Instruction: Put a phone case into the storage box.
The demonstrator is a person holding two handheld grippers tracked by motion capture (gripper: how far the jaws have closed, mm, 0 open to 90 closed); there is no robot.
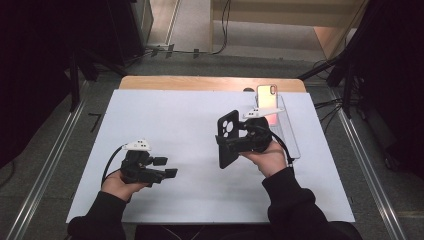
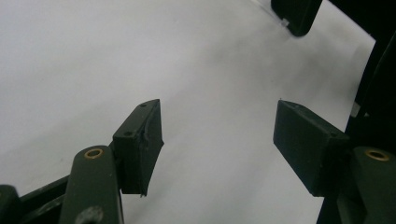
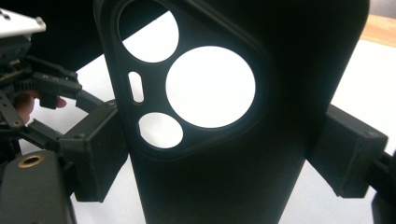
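Note:
A black phone case with round camera cut-outs stands upright above the white board, clamped across its width by my right gripper. In the right gripper view the case fills the middle and both pads of that gripper press on its side edges. My left gripper hovers low over the board at the front left, open and empty. Its jaws stand wide apart over bare white surface. The left gripper also shows beyond the case, with a fingertip of the hand behind it.
A phone with a pinkish sheen leans on a clear stand at the back right. The white board covers the wooden table. A dark rounded corner hangs at the top of the left gripper view. Floor rails run along both sides.

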